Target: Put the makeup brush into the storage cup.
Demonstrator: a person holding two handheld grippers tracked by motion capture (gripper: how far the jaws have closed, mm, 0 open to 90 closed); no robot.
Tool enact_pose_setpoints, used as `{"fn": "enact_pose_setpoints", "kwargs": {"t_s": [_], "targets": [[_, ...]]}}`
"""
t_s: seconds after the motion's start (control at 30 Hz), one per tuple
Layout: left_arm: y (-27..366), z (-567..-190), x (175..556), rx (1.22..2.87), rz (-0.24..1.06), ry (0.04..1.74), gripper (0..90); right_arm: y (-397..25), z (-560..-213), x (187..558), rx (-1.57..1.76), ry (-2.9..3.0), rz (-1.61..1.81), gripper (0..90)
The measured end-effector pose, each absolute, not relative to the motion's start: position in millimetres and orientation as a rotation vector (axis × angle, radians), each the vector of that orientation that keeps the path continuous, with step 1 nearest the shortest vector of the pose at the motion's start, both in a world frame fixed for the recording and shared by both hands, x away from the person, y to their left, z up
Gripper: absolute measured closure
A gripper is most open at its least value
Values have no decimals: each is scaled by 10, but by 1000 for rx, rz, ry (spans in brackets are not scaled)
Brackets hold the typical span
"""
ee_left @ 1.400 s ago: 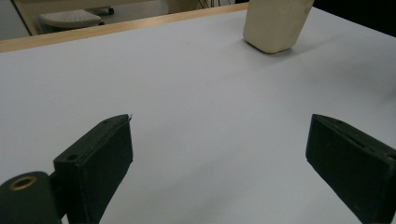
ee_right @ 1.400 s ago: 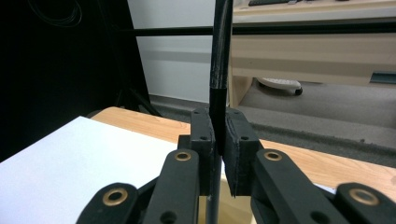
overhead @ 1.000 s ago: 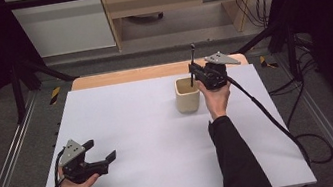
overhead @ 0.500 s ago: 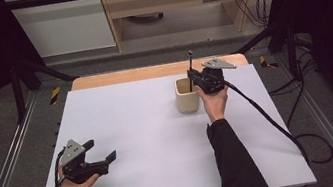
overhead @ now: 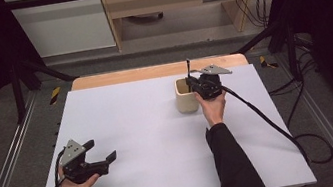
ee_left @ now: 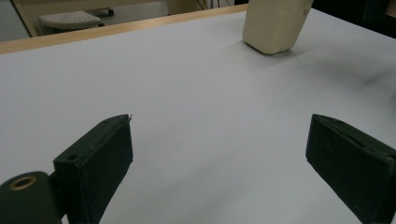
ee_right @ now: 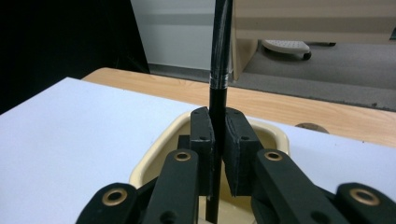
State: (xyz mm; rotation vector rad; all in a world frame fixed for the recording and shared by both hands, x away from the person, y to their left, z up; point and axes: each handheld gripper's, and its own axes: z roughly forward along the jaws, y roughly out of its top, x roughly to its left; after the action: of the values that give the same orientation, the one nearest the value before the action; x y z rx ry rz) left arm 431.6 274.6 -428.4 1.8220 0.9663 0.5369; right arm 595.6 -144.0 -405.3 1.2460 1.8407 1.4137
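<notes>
On the white table (overhead: 149, 126) the cream cup (overhead: 187, 101) stands toward the far right. My right gripper (ee_right: 218, 140) hangs over its mouth, clamped on an upright black pen (ee_right: 219, 84); I should keep it vertical and lower it straight in. My left gripper (ee_left: 219, 154) rests wide open, holding nothing. The right gripper view shows the pads pinching the shaft; the high view shows the table's whole layout.

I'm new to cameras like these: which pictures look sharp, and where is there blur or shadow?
High view: even light, dark surround, slightly soft. Left gripper view: the near jaws of the left gripper look soft; the cream cup casts a faint shadow on the table. Right gripper view: the right gripper and black pen are fairly sharp, the background blurred.
</notes>
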Motion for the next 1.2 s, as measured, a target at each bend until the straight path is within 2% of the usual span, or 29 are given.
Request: {"fn": "enact_pose_setpoints", "kwargs": {"t_s": [0.3, 0.53, 0.7, 0.9, 1.2], "targets": [[2741, -4286, 4316, 1826, 537, 964, 70, -1426, -4119, 5935, 1245, 1886, 1372, 828], [2729, -4291, 4316, 1821, 536, 967, 70, -1429, -4119, 5881, 1249, 1904, 1346, 789], [2727, -4292, 4316, 1821, 535, 967, 70, -1469, -4021, 5789, 1226, 1889, 1369, 735], [2726, -4290, 4315, 1819, 533, 965, 70, -1522, -3871, 5657, 1193, 1884, 1416, 605], [2733, -4288, 4314, 1825, 531, 960, 70, -1623, -3661, 5465, 1137, 1869, 1472, 460]]}}
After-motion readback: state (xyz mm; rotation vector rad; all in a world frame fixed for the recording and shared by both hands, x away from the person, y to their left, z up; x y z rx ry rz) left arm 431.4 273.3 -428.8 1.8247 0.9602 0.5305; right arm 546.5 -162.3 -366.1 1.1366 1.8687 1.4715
